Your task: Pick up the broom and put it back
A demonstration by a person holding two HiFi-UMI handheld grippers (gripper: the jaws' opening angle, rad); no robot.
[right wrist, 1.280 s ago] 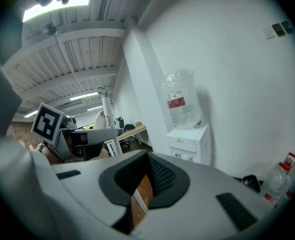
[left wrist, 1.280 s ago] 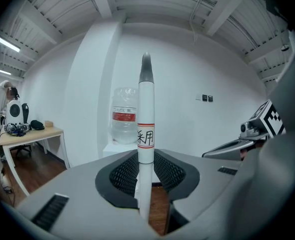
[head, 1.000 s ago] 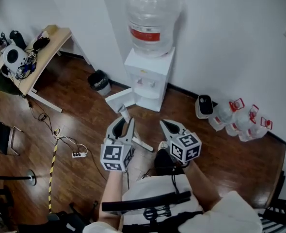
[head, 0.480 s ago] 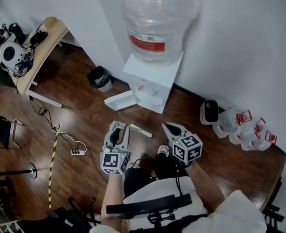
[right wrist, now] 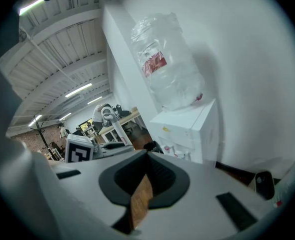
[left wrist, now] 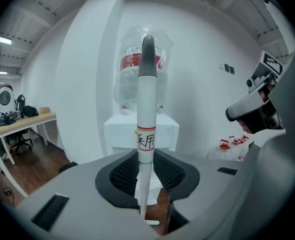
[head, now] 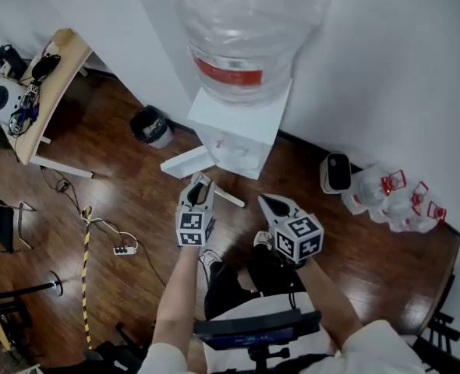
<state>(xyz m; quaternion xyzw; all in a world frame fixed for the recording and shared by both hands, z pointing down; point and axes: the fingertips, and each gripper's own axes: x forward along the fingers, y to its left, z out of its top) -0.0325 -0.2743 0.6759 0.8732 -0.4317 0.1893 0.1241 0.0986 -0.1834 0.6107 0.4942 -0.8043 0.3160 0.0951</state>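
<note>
The broom's white handle (left wrist: 146, 114), with a grey tip and a red-banded label, stands upright between the jaws of my left gripper (left wrist: 146, 184), which is shut on it. In the head view the left gripper (head: 199, 189) hangs just in front of the water dispenser (head: 238, 127). A length of the white handle (head: 230, 198) slants off to its right. The broom's head is hidden. My right gripper (head: 270, 203) is beside it to the right, shut and empty. In the right gripper view (right wrist: 146, 156) only a thin slit of wooden floor shows between its jaws.
A large clear bottle (head: 245, 29) tops the white dispenser against the wall. A white flat panel (head: 185, 162) and a black bin (head: 150, 125) lie to its left. Empty jugs (head: 386, 197) sit at the right wall. A desk (head: 47, 92) stands far left, with a power strip (head: 121, 249) on the floor.
My left gripper has carried the broom handle forward and lower, toward the dispenser. The right gripper has shifted slightly. The dispenser and its bottle now loom larger in the head view.
</note>
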